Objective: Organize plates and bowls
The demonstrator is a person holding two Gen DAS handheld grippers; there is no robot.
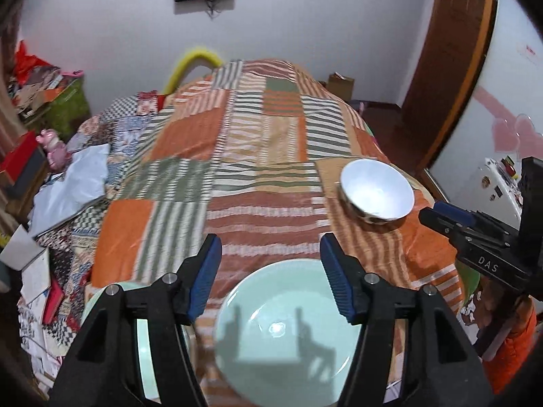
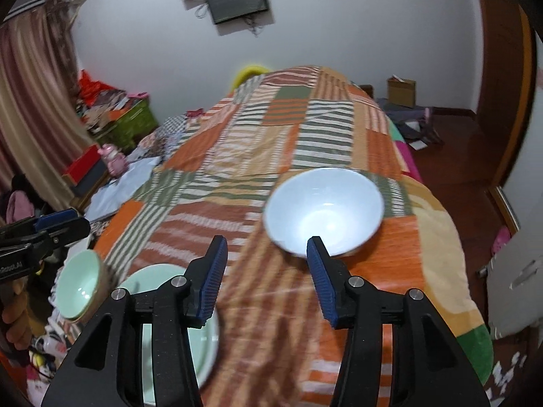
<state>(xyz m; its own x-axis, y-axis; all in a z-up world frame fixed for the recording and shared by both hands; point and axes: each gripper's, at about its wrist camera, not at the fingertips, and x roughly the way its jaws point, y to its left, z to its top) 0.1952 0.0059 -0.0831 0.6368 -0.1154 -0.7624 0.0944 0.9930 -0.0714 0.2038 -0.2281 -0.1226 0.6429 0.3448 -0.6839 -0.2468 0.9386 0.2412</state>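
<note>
Patchwork bedding [image 1: 258, 156] is carrying all the dishes I am sorting. Nearest, my left tool [image 1: 270, 273] is hovering with jaws spread and empty over the pale green plate [image 1: 288, 332], which is lying just below its tips at 6 o'clock. A green bowl [image 2: 79, 285] is sitting beside that plate at 9 o'clock, tilted. My right tool [image 2: 266, 271] is also spread wide, gripping nothing, and pointing up the bed. Farther out, the white bowl [image 2: 324, 210] is resting upright at 1 o'clock from the right tool, its near rim just beyond the right finger. I am judging the right hand nearer to it.
</note>
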